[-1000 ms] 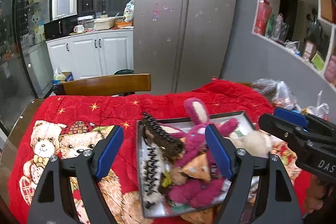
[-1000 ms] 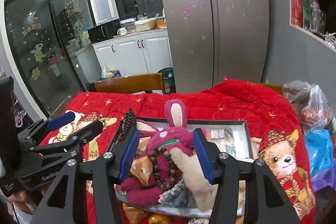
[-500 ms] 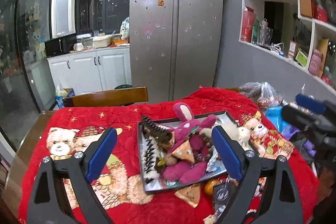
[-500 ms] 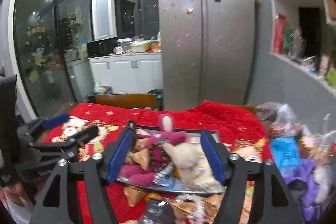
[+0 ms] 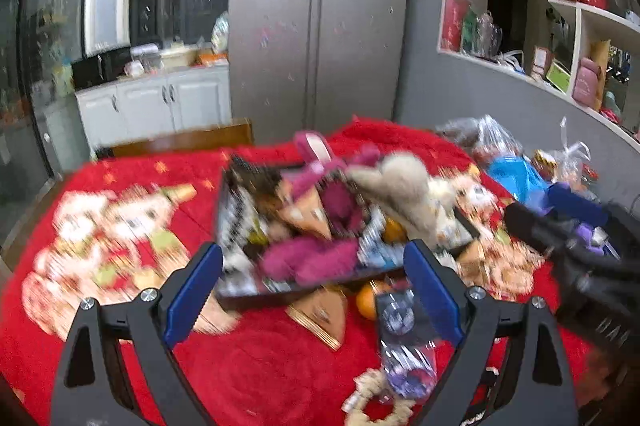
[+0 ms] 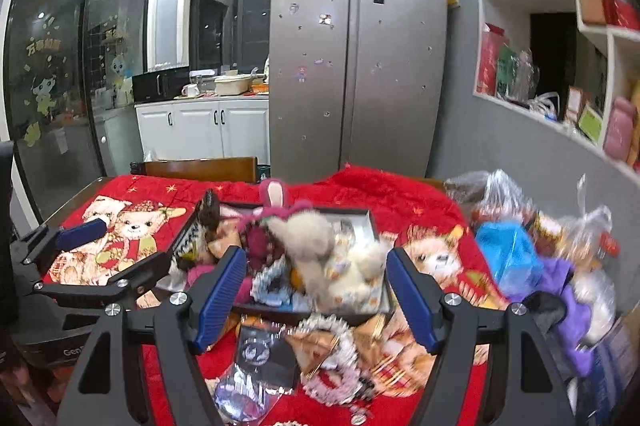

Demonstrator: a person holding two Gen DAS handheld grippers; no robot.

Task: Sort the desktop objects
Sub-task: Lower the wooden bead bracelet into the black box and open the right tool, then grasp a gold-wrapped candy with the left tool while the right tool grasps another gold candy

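A black tray (image 5: 256,300) (image 6: 370,216) on the red blanket holds a pink plush rabbit (image 5: 308,262) (image 6: 272,210), a cream plush (image 5: 404,186) (image 6: 308,238), hair clips and packets. In front of it lie a brown triangular packet (image 5: 324,314) (image 6: 316,350), an orange (image 5: 366,300), a clear pouch (image 5: 400,322) (image 6: 260,350) and a frilly hair band (image 6: 348,338). My left gripper (image 5: 314,290) (image 6: 116,250) hovers open before the tray's near edge, holding nothing. My right gripper (image 6: 316,286) (image 5: 552,210) is open and empty, just right of it.
The red bear-print blanket (image 5: 120,218) (image 6: 116,226) covers the table. A wooden chair (image 5: 192,140) (image 6: 200,168) stands at the far edge. Plastic bags (image 5: 492,142) (image 6: 508,254) crowd the right side. Fridge, cabinets and wall shelves lie beyond.
Both grippers have drawn back from over the tray toward the near side, and their jaws have spread wider. The loose items in front of the tray have come into view.
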